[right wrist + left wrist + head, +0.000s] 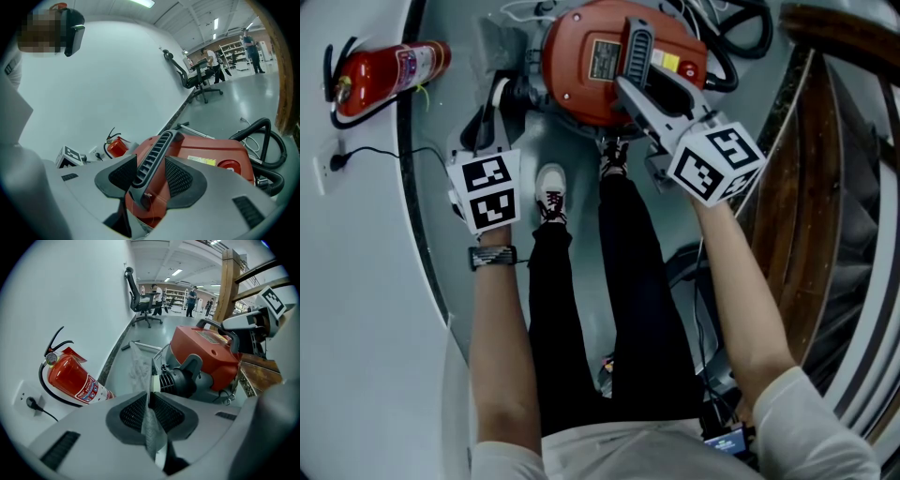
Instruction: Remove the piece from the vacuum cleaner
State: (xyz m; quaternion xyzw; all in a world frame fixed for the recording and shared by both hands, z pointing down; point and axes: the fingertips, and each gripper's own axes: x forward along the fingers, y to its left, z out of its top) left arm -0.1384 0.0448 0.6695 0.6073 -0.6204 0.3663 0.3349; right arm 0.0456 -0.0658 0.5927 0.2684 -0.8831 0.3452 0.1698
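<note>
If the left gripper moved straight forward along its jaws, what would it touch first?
Probably the black hose inlet of the red vacuum cleaner, just beyond the thin grey piece its jaws pinch; depth is uncertain.

Head view: your right gripper [633, 89] covered handle [637, 42] near end on vacuum cleaner [577, 84]. Thin piece [151, 432] lower edge lost between your left gripper [149, 404] pads [131, 413]. Label on extinguisher [70, 378] was too small to read.

This is looking like a big open office or workshop hall: office chairs [139, 300] are standing on a polished grey floor [140, 339], shelves [179, 295] are lining the far end, people [191, 301] are standing about, and strip lights [177, 272] are glowing overhead.
</note>
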